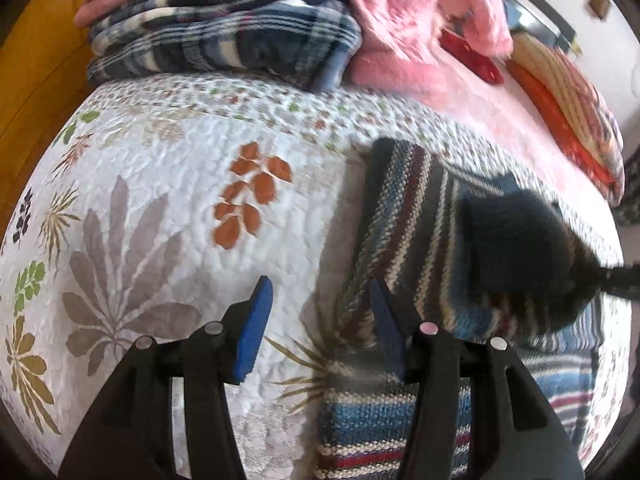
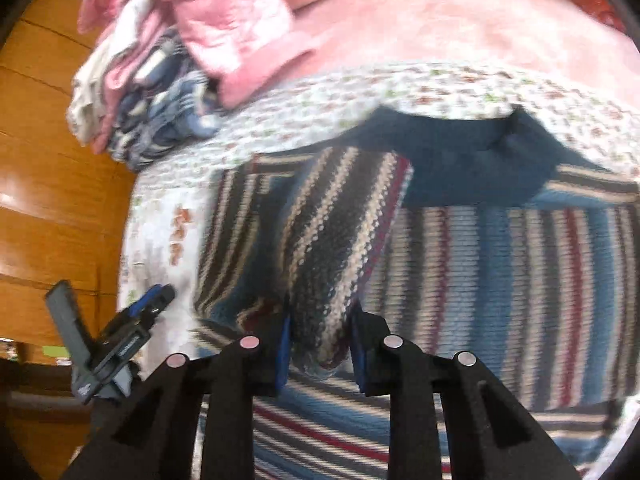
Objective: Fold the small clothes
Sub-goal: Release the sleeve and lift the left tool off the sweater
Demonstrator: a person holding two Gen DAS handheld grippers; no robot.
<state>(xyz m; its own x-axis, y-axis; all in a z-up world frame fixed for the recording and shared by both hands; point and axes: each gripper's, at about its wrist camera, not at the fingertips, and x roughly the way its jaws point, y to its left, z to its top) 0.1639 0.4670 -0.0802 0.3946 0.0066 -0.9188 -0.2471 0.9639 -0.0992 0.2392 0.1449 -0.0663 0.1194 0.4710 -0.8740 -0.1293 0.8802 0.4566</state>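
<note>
A striped knitted sweater [image 1: 412, 216] in blue, cream, black and red lies on the flowered quilt [image 1: 168, 200]. My left gripper [image 1: 320, 332] hovers open at the sweater's left edge, its right finger over the knit and nothing between the pads. In the right wrist view the sweater [image 2: 500, 280] fills the middle, with a dark blue collar part [image 2: 460, 160] at its far side. My right gripper [image 2: 322, 354] is shut on a lifted fold of the sweater [image 2: 332, 248]. The left gripper [image 2: 152, 300] shows at lower left. The right gripper [image 1: 624, 280] enters blurred from the right edge.
A stack of folded clothes, plaid blue [image 1: 224, 36] with pink pieces [image 1: 392, 28] on top, sits at the quilt's far side. A pink blanket [image 2: 440, 28] and red-striped bedding [image 1: 568, 100] lie beyond. An orange wooden floor [image 2: 52, 168] runs along the left.
</note>
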